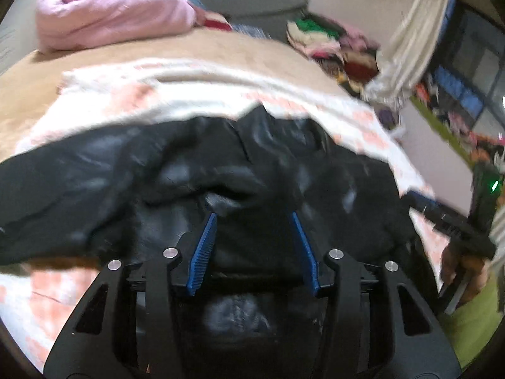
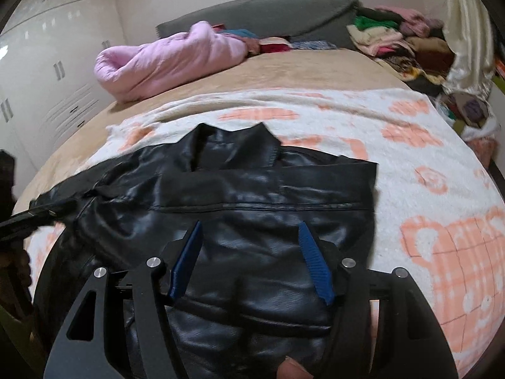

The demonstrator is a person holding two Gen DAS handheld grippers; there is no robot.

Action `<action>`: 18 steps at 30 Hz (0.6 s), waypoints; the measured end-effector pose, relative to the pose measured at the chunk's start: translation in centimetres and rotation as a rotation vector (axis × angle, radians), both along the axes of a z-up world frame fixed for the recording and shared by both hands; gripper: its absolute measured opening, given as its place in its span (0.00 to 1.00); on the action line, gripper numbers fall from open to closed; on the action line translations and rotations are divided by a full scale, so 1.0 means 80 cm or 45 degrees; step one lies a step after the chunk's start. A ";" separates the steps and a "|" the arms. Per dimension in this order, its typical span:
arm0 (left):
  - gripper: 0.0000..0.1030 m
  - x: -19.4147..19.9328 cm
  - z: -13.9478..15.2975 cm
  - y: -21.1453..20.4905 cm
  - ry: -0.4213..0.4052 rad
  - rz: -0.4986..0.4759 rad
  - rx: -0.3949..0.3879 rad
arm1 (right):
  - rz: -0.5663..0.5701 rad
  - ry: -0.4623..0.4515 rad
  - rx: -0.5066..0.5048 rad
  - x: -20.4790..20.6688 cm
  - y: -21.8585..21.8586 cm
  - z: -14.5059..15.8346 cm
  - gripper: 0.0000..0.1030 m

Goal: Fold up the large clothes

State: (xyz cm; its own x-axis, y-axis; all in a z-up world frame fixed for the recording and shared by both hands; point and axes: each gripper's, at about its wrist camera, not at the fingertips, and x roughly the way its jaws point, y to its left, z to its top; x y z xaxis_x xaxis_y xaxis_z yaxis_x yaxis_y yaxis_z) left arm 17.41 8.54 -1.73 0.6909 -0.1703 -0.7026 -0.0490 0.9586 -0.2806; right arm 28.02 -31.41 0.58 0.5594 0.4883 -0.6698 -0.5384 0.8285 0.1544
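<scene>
Blue ribbed pads spread apart on both tools, gripping nothing. Left gripper [image 1: 254, 216] over a rumpled fold of the black leather jacket [image 1: 195, 173]; view blurred. Right gripper [image 2: 249, 225] above the jacket's [image 2: 252, 189] flat back panel. Jacket lies collar-away on a white-and-orange patterned blanket [image 2: 410, 145] atop the tan bed [image 2: 284, 69]. Pink quilt [image 2: 164, 60] and a clothes pile [image 2: 397, 38] well beyond.
</scene>
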 end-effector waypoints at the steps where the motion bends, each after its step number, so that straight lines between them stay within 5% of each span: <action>1: 0.37 0.004 -0.010 -0.010 0.042 -0.013 0.046 | 0.017 -0.002 -0.010 -0.004 0.005 0.000 0.60; 4: 0.37 0.011 -0.039 -0.022 0.142 -0.009 0.129 | 0.063 -0.006 -0.031 -0.012 0.014 -0.001 0.60; 11: 0.37 0.012 -0.065 -0.005 0.171 0.005 0.040 | 0.118 -0.003 -0.038 -0.024 0.027 -0.002 0.64; 15: 0.37 0.009 -0.062 -0.007 0.167 0.009 0.038 | 0.053 0.212 -0.205 0.002 0.037 -0.062 0.63; 18: 0.37 0.008 -0.060 -0.006 0.163 0.016 0.028 | 0.052 0.239 -0.209 0.007 0.038 -0.069 0.64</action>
